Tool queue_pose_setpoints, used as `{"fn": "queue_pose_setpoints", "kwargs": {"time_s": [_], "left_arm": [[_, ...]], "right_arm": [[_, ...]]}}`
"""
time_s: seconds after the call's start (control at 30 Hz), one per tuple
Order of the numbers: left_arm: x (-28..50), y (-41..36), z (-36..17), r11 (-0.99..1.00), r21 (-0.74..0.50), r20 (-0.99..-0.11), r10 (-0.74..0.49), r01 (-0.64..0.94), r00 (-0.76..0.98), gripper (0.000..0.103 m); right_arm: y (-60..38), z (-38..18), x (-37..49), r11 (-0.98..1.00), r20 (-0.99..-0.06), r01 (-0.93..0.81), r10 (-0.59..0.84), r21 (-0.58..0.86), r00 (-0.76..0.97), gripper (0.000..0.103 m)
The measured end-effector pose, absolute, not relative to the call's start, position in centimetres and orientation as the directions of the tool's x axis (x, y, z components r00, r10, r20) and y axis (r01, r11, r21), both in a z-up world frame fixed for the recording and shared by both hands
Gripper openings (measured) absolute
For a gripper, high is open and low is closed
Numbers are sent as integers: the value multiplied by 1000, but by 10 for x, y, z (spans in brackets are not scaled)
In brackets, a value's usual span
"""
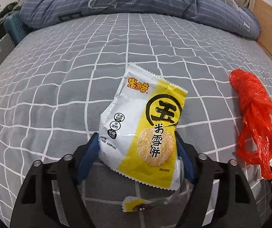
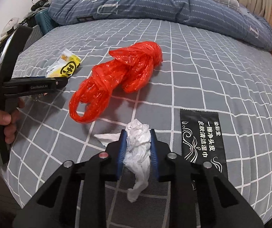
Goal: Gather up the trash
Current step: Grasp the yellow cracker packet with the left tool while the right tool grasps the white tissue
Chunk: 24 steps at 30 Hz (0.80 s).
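Trash on the bed, both hands busy. Right gripper (image 2: 138, 148) pinching the crumpled white tissue (image 2: 138, 146), lower centre of its view, pads pressed on both sides. Left gripper (image 1: 137, 148) half spread around the yellow snack wrapper (image 1: 143, 125), centre frame; can't tell if my pads bite yet. Torn wrapper scrap (image 1: 134, 206) lies just below it. Red plastic bag (image 2: 117, 77) sits mid-frame, black wipe sachet (image 2: 202, 138) just right of my right gripper, both untouched. My call: squeeze left fully before lifting, since foil slips; lift the tissue slowly, its tail dangles. Bed sheet (image 1: 50, 95) is grey with a white grid, soft, wrinkles easily. Blue quilt (image 1: 117, 0) bunched at top, clutter upper left.
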State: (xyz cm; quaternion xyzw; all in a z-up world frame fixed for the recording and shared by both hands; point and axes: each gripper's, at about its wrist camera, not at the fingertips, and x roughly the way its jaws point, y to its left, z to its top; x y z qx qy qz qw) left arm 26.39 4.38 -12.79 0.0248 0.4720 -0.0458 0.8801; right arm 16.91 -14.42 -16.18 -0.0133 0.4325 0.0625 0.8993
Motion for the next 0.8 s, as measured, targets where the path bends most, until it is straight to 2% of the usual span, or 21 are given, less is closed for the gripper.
{"fn": "queue_pose_setpoints", "kwargs": {"time_s": [0.3,0.8], "left_arm": [[264,49,-122,996,-5,-817,-56,90,574,41],[240,49,-96,998,15,-802,-22,57,597,38]], "right_arm": [[-145,-157,167,992,-774,-119,99,30,626,17],[-149,-124,152,995,-743,-96,78,18,664,17]]}}
